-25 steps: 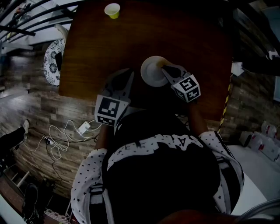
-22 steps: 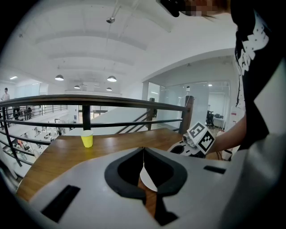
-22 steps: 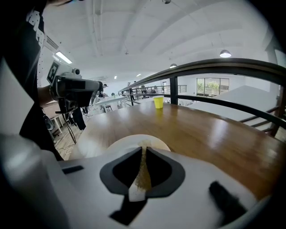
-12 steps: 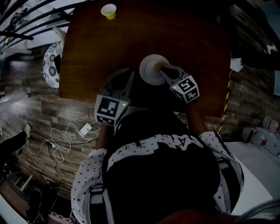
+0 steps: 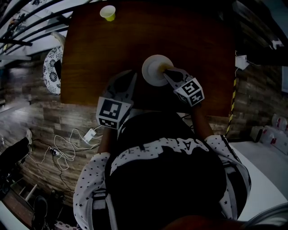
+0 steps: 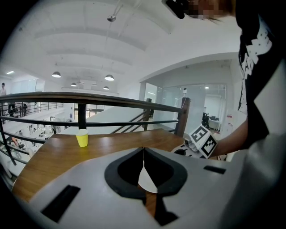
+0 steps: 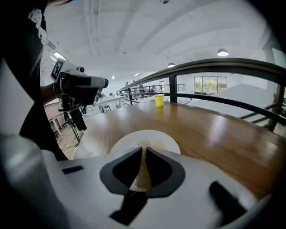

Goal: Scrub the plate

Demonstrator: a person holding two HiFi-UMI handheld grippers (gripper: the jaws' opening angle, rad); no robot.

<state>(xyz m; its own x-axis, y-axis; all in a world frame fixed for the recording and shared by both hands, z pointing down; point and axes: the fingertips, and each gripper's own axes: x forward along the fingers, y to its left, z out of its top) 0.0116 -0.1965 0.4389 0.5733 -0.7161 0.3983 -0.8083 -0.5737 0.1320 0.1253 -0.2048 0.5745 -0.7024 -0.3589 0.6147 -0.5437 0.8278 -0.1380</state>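
A white plate [image 5: 154, 69] lies on the brown wooden table [image 5: 202, 40], close to the near edge. My right gripper [image 5: 169, 72] reaches over the plate's right side, shut on a yellow-brown sponge [image 7: 142, 172] that rests on the plate [image 7: 134, 139]. My left gripper [image 5: 132, 76] sits just left of the plate with its jaws closed together. In the left gripper view the gripper [image 6: 143, 150] shows a sliver of the white plate [image 6: 148, 180] below its tips; contact with the rim is not clear.
A yellow paper cup [image 5: 107, 12] stands at the table's far left corner. A dark railing [image 6: 98, 99] runs along the far edge. A patterned round object [image 5: 51, 69] and cables [image 5: 67, 143] lie on the floor to the left.
The head camera has shifted slightly, so everything sits a little further left. Both grippers keep their places at the plate.
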